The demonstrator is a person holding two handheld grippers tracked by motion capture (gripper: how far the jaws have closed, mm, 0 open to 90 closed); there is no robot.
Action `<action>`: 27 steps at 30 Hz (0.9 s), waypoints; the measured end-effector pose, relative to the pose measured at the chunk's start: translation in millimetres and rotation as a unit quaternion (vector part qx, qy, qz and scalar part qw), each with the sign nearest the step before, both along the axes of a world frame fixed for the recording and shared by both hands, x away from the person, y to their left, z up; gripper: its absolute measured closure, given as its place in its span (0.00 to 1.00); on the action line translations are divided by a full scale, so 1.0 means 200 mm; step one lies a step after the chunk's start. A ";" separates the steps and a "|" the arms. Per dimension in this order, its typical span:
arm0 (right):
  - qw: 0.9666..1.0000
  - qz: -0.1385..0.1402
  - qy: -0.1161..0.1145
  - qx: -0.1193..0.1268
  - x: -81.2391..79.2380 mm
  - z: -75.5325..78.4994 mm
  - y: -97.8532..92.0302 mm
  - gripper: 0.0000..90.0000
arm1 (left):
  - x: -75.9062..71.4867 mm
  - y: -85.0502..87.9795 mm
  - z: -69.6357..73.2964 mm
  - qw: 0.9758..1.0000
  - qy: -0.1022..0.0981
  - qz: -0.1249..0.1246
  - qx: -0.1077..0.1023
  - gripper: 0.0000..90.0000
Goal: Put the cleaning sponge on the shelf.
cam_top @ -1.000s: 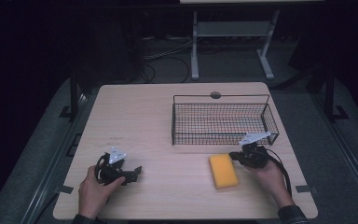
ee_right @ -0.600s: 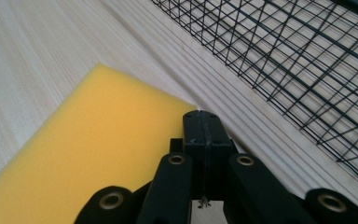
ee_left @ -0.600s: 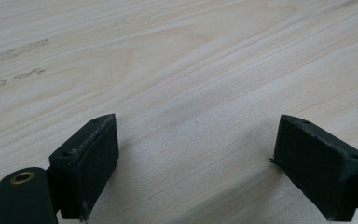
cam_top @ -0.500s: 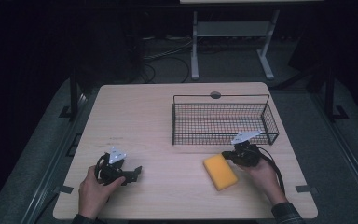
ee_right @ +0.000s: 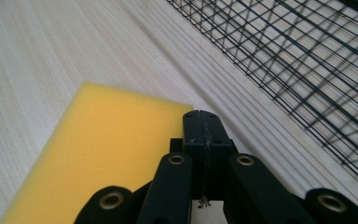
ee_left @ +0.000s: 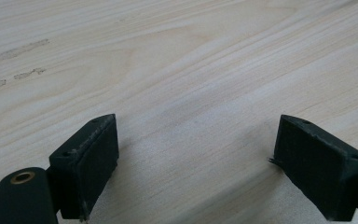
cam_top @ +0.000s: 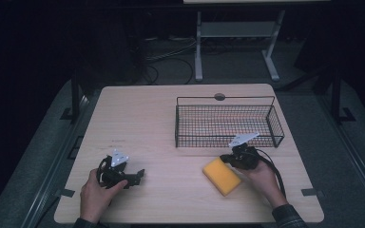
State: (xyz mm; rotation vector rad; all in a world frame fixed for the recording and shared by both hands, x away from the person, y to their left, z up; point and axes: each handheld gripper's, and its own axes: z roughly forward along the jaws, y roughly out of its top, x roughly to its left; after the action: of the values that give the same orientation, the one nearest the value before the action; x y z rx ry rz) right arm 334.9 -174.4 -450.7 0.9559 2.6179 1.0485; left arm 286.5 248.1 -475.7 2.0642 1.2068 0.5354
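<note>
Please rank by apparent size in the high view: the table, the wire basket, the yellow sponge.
1. Table, the largest by far.
2. Wire basket, clearly smaller than the table.
3. Yellow sponge, the smallest.
</note>
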 end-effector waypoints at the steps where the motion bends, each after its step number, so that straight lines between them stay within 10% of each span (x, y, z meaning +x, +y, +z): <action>1: 1.000 0.004 0.000 -0.001 0.00 0.00 0.02 1.00 | 0.00 0.00 0.00 1.000 0.000 0.000 0.000 0.14; 27: 0.999 0.028 0.014 0.006 -0.02 0.01 0.11 1.00 | 0.00 0.00 0.00 1.000 0.000 0.002 -0.001 0.14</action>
State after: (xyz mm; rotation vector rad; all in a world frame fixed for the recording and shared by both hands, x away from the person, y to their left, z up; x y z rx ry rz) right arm 331.3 -152.4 -447.8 0.9121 2.6790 1.0712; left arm 286.1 247.9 -475.8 2.0608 1.2111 0.5369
